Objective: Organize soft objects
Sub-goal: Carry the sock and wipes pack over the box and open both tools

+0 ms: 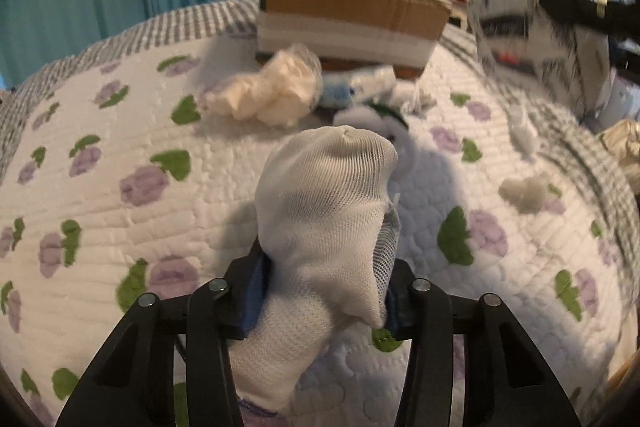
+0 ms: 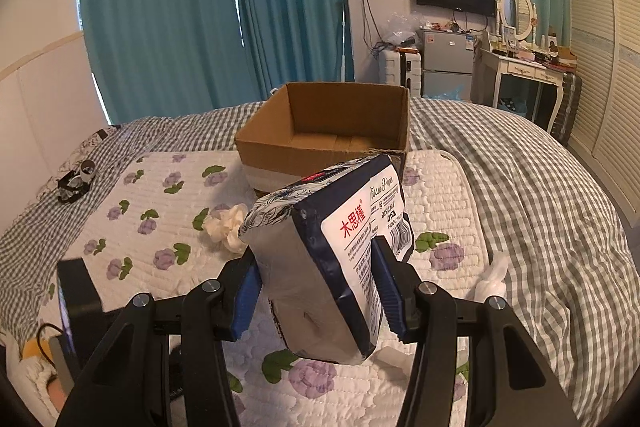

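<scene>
My left gripper [image 1: 326,301] is shut on a white mesh sock [image 1: 326,203] and holds it above the flowered quilt [image 1: 120,227]. My right gripper [image 2: 316,291] is shut on a dark-edged tissue pack [image 2: 332,259], held up in front of the open cardboard box [image 2: 332,131]. The same pack [image 1: 532,31] and right gripper show blurred at the upper right of the left wrist view. The box [image 1: 348,11] stands on the bed beyond the sock, and what I see of its inside is empty. A cream fluffy cloth [image 1: 268,91] and other soft items lie before the box.
A small blue-and-white package [image 1: 360,83] and white fluff pieces [image 1: 524,191] lie on the quilt. The checked bedspread [image 2: 540,195] surrounds it. A cream flower-like cloth [image 2: 226,225] lies left of the pack. Curtains, a dresser and a TV stand beyond the bed.
</scene>
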